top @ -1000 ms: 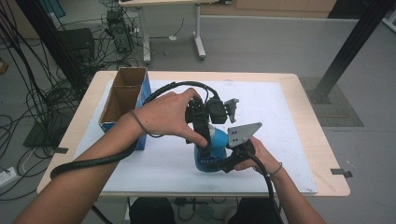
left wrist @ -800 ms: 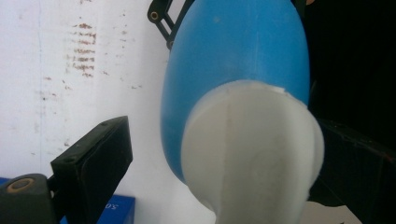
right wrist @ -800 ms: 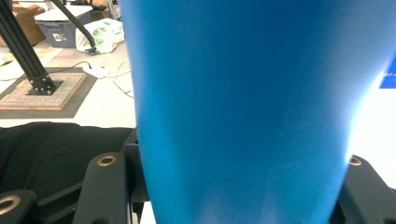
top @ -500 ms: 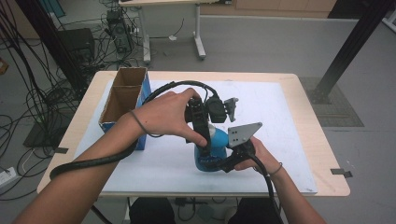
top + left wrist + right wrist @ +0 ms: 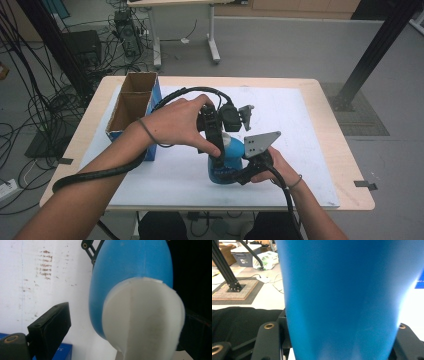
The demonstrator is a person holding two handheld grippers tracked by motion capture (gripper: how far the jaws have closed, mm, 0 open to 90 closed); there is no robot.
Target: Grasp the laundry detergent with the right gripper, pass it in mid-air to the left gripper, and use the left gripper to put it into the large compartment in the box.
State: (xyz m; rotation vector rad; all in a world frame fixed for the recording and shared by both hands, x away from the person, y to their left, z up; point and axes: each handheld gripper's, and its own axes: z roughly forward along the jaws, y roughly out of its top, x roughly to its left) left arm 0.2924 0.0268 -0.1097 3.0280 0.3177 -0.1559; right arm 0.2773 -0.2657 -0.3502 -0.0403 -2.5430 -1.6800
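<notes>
Gripping the blue bottle (image 5: 227, 162) near the counter's (image 5: 320, 125) near edge, the right tool (image 5: 240, 176) is clamped on it; the left tool (image 5: 216, 150) straddles its white cap (image 5: 142, 317), jaws apart.

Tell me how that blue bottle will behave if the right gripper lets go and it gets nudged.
The blue bottle looks like smooth, rigid plastic, so probably slippery. It stands tall on a small base, so a nudge near its white cap could tip it. Its rounded body would likely roll afterwards.

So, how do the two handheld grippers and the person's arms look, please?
Both grippers are black: the left gripper trails a thick black cable, and the right gripper carries a grey three-cornered plate with small holes. The jaws have brass-coloured rivets. Both forearms are bare, with a thin band on each wrist.
</notes>
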